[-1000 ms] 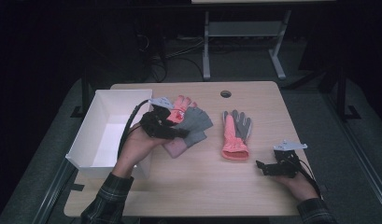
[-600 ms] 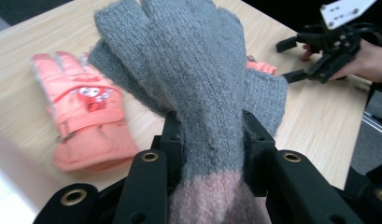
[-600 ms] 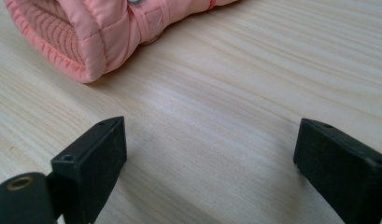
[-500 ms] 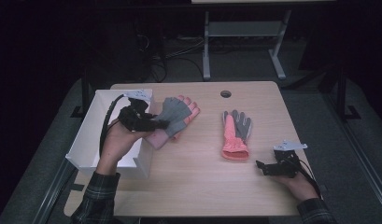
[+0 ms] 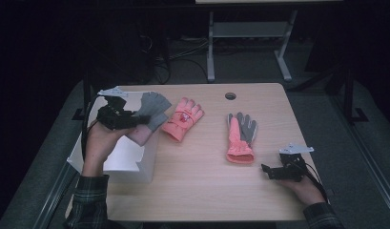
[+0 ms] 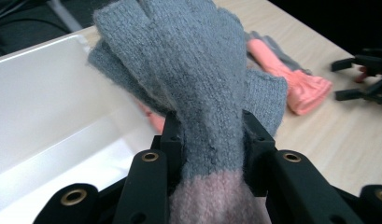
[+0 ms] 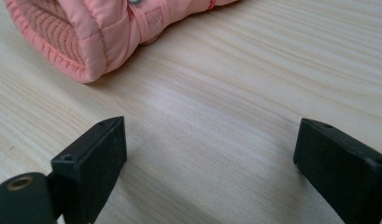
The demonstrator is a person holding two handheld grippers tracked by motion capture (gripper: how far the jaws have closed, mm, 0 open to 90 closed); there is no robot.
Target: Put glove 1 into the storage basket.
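Note:
My left gripper [image 5: 135, 119] is shut on a knitted glove [image 5: 152, 109] with grey fingers and a pale pink cuff, held above the white box [image 5: 117, 157] at the table's left. In the left gripper view both jaws pinch the knitted glove [image 6: 198, 93] where grey meets pink, and my left gripper [image 6: 211, 140] has the box's inside [image 6: 53, 102] below it. A coral padded glove [image 5: 183, 118] lies left of the table's middle. A second coral glove [image 5: 240, 136], grey palm up, lies further right. My right gripper [image 5: 268, 170] rests open on the table near it; its cuff [image 7: 81, 32] lies ahead of my right gripper [image 7: 209, 149].
The wooden table [image 5: 207, 191] has a round cable hole [image 5: 230, 96] near its far edge. A metal stand [image 5: 245, 43] and cables are on the dark floor behind. Bare wood stretches between the box and my right hand.
My left hand has carried the knitted glove leftward, off the coral glove and over the white box. The coral glove that was under it now lies in plain sight. The right hand stayed put.

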